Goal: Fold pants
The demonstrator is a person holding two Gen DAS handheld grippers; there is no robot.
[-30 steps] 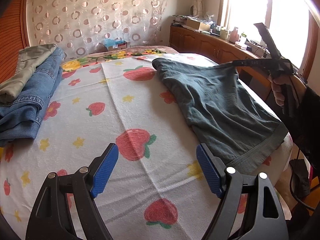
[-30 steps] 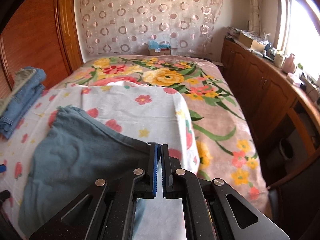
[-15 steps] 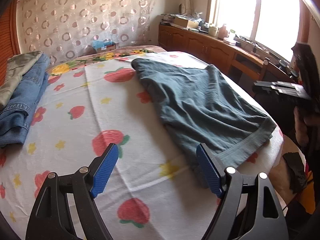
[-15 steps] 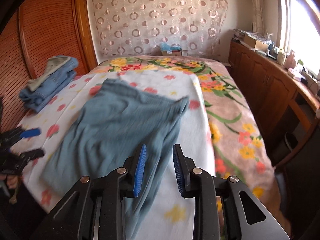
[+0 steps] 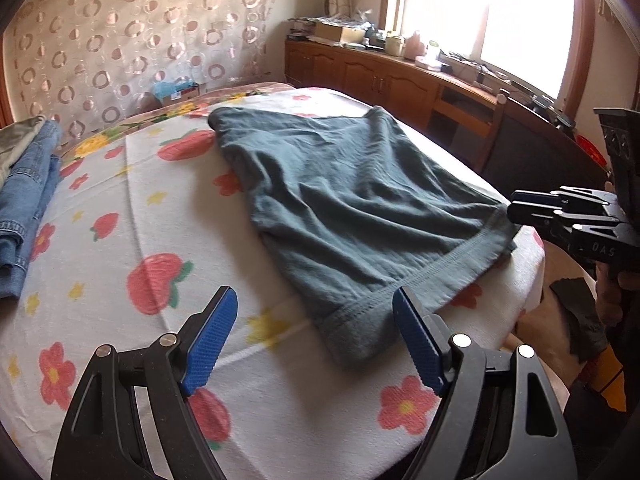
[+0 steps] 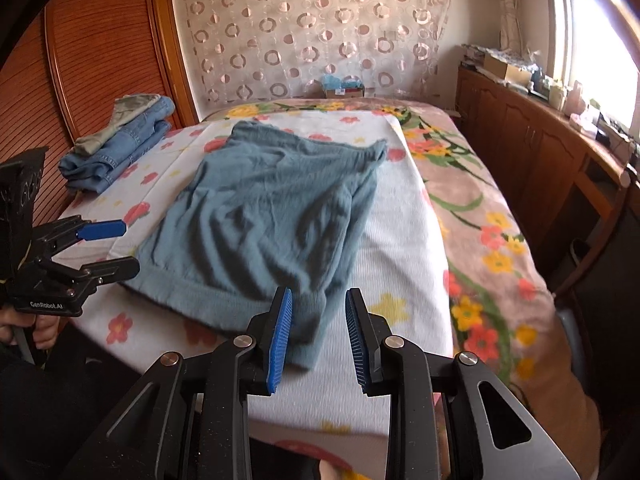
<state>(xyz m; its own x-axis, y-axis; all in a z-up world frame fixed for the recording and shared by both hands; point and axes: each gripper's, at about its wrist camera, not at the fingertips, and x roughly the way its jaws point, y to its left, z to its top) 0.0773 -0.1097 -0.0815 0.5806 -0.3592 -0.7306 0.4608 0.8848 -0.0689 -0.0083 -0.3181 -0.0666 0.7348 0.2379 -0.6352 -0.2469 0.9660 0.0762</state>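
Left wrist view: the left gripper is hovering above the bed with its jaws standing wide and nothing between them. The teal pants are lying spread on the strawberry-print towel, stretching ahead and to the right of this tool, and the hemmed near corner is sitting just ahead of its right pad. The right gripper is reaching in from the far right, just beside the other end of that hem. To the far left, 1 stack of folded jeans is waiting.

Right wrist view: the right gripper is showing its jaws partly apart and gripping nothing; the pants are lying just ahead, and their near corner appears in the gap between the pads, though whether cloth is actually in the gap I cannot tell. The left gripper is showing at the left with open jaws, just beside the opposite hem corner.

Judgement: the step in hand seems to be taking the 2 near corners. Doing it well likely means each tool pinching through all layers at the hem, then lifting both together so the fold is landing square.

Writing: "GenRobot.AI" is reading on the left tool's body; "DAS" is partly legible on the right tool
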